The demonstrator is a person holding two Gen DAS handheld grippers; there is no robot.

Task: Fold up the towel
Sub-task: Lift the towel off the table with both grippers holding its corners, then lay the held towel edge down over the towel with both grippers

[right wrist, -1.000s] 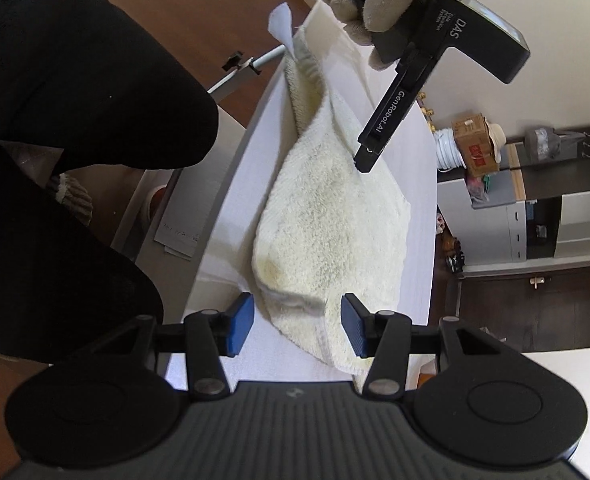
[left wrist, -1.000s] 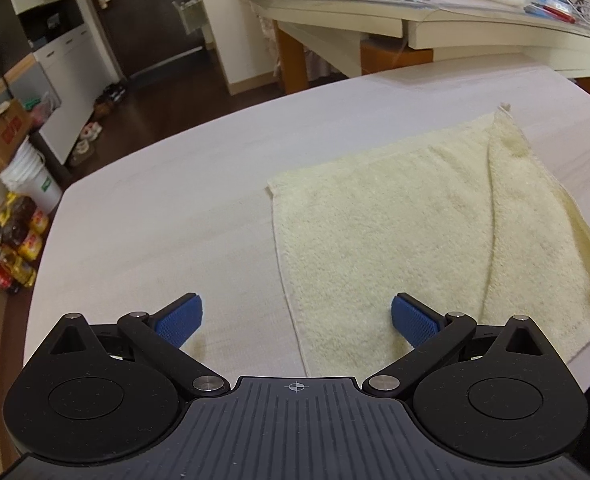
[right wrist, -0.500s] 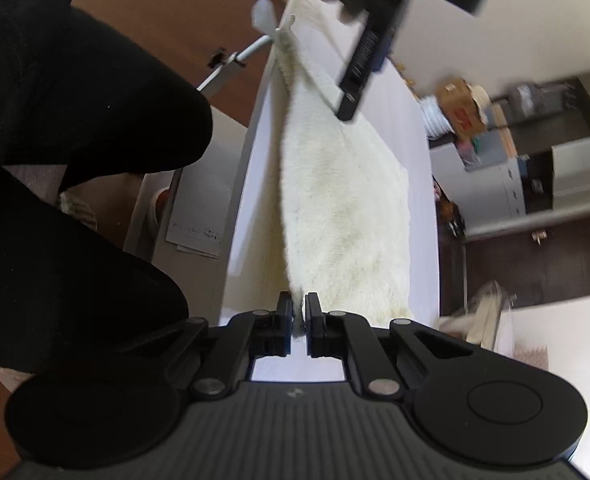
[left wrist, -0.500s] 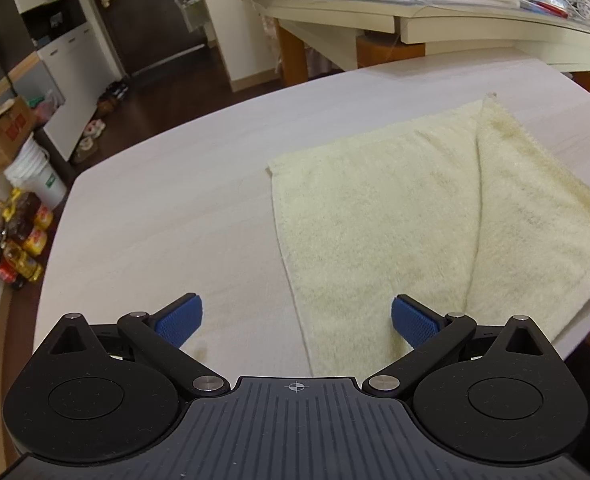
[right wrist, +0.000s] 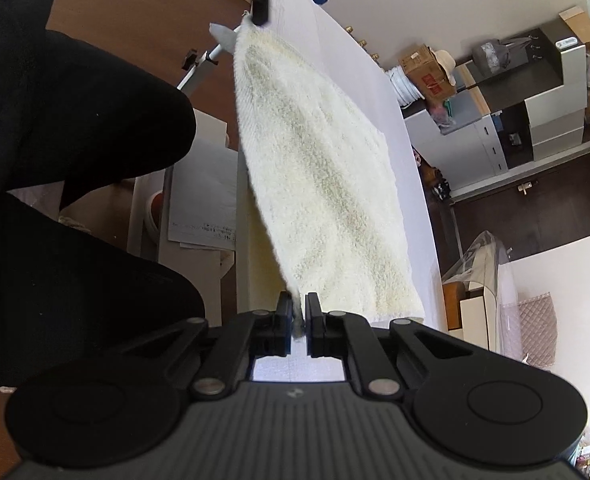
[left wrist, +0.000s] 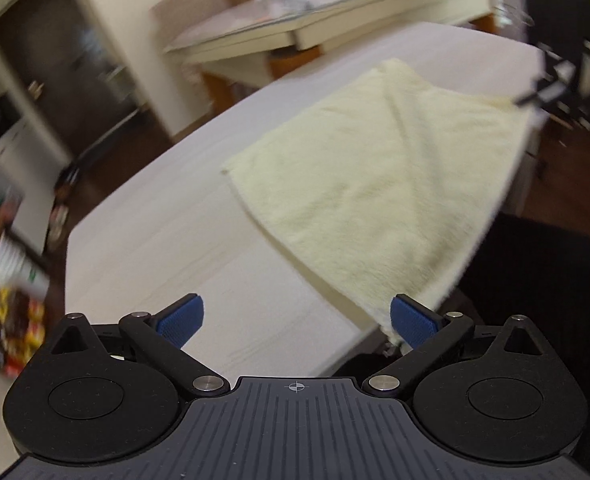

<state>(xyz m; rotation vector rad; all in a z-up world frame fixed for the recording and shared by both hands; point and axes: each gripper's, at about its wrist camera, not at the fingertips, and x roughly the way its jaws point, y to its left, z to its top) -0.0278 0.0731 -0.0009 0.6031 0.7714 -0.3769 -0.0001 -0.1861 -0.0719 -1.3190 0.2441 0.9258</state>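
Towel [left wrist: 375, 184] lies on white table [left wrist: 167, 240], near edge overhanging. Right gripper [right wrist: 298, 316] clamped on near corner, ready for fold. Left gripper [left wrist: 297, 316] spread wide, empty, beside other near corner.

Setting: a lived-in home, dining or living area. Evidence, left wrist view: pale wood-grain table [left wrist: 183, 240] in the lower half of the frame; a second cream table [left wrist: 335, 36] with a glass top and clutter at upper centre; dark wood floor; dark door [left wrist: 55, 64] at upper left; bottles [left wrist: 11, 320] on the floor at far left. Right wrist view: cardboard box [right wrist: 427, 72] with a hat at upper right, grey cabinets [right wrist: 475, 136] at right, dark door [right wrist: 543, 200] with a handle at right.
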